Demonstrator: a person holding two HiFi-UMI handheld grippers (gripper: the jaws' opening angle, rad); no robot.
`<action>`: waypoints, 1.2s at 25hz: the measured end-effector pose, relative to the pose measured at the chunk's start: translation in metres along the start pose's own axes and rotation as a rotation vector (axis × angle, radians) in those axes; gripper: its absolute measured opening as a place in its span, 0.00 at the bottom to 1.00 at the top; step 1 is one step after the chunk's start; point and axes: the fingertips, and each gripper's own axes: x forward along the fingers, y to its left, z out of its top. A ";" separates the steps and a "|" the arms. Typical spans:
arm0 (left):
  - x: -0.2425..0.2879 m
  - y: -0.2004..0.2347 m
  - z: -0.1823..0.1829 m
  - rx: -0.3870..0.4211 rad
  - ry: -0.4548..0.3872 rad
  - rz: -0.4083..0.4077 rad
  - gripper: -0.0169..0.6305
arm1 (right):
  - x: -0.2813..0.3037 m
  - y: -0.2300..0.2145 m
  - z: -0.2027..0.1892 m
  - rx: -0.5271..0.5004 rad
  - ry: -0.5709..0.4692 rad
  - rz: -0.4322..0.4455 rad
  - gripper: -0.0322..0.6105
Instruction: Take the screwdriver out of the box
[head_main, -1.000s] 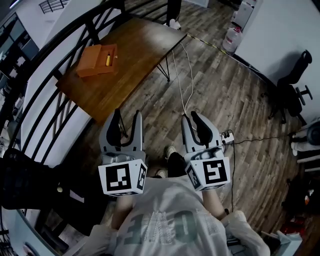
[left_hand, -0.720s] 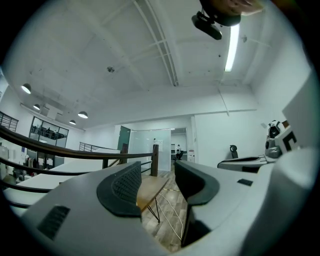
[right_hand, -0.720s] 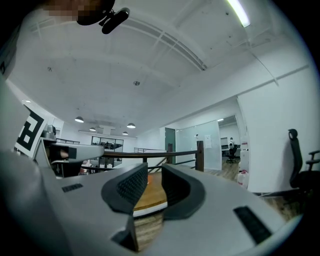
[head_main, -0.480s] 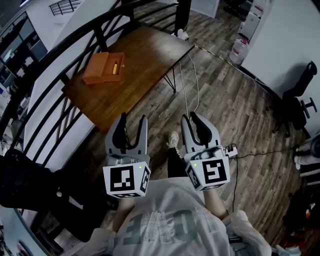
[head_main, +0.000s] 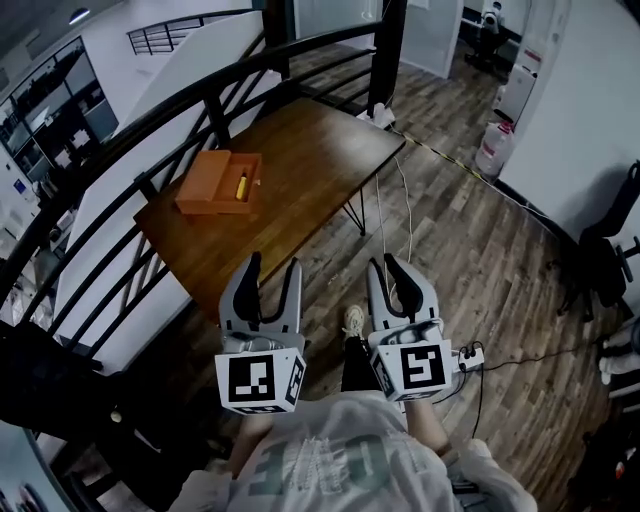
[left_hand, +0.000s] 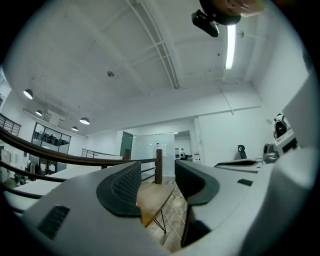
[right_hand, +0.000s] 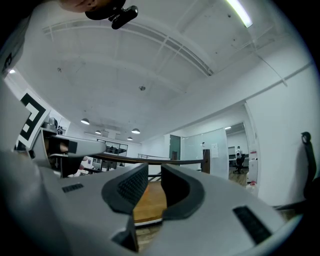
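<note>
Yellow-handled screwdriver (head_main: 241, 187) lying in the open compartment at the right part of the orange box (head_main: 205, 180), untouched. Box resting flat on the brown wooden table (head_main: 300, 150), toward its left end, near the black railing (head_main: 180, 95) curving along that side. Thin dark table legs at the right end, with a white cable (head_main: 385, 205) trailing down from the table's edge and across the plank floor (head_main: 450, 230). Well apart from the box, nearer the body: left gripper (head_main: 274, 266) held over the table's near edge, jaws set fairly wide, nothing between them, only the tabletop and railing visible through the gap in the left gripper view. Beside it, right gripper (head_main: 386, 264) over the floor, jaws drawn to a narrow gap, not touching, holding nothing, a strip of the tabletop visible between the pads in the right gripper view. Between the two grippers, a pale shoe (head_main: 352, 320); below them, a light shirt (head_main: 340, 460). Farther right on the floor, a power strip (head_main: 468, 356) just beside the right gripper's marker cube.
</note>
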 end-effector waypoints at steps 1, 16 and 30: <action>0.007 0.002 0.000 0.004 0.001 0.006 0.34 | 0.007 -0.003 0.000 0.001 0.000 0.002 0.19; 0.162 0.029 -0.014 0.030 0.067 0.094 0.34 | 0.158 -0.064 0.000 -0.006 0.019 0.117 0.18; 0.286 0.076 -0.024 0.025 0.105 0.282 0.34 | 0.307 -0.106 -0.017 0.004 0.113 0.312 0.18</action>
